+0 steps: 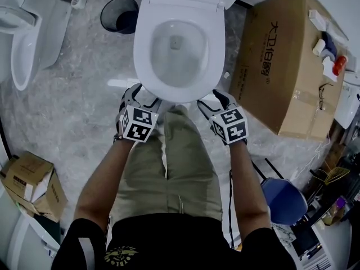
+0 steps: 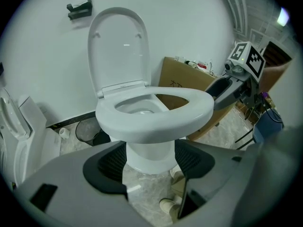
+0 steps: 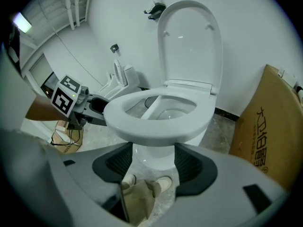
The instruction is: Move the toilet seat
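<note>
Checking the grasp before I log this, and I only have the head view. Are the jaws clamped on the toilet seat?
Observer: No. The left gripper view shows the left gripper with its jaws apart. The toilet seat front rim sits above them in the picture, not between them.
Operator: And the right one?
Observer: Same there. The right gripper has its jaws apart, with the seat rim above them.
Operator: Is the seat fully down?
Observer: It looks lifted. In the left gripper view the cardboard box shows through the ring, under the far rim.
</note>
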Demonstrator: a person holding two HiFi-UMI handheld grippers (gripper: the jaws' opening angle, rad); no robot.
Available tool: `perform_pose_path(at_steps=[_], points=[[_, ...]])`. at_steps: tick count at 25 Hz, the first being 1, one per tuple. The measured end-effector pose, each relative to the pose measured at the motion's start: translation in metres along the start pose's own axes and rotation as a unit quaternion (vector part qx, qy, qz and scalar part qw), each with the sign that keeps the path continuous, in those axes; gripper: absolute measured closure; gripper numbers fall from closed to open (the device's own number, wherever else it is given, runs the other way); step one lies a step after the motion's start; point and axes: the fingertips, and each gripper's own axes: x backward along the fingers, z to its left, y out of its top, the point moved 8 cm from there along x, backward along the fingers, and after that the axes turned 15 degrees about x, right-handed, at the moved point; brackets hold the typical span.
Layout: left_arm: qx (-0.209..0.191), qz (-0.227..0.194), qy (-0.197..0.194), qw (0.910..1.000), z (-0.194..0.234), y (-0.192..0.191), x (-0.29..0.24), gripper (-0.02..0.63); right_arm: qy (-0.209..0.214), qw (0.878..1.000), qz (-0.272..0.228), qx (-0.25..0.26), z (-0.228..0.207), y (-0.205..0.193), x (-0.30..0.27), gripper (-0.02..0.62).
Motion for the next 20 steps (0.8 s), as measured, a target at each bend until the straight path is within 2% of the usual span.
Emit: perform_pose_path(at_steps=[4, 8, 20], points=[[0.002, -0.008, 0.007, 0.9999, -0.002, 0.01, 0.007, 0.282, -0.004, 1.0, -0.005, -0.001, -0.003, 0.009, 0.008, 0.311], [0.004, -0.012, 0.016, 0.9998, 0.001, 0.024, 0.018, 0.283, -0.019, 0.999, 0.01, 0.026, -0.004, 0.024, 0.015, 0.311], [0.031, -0.055, 0.036, 0.9974, -0.002, 0.087, 0.042, 0.282, -0.044, 0.998, -0.035, 0.042, -0.026, 0.071, 0.057, 0.311]])
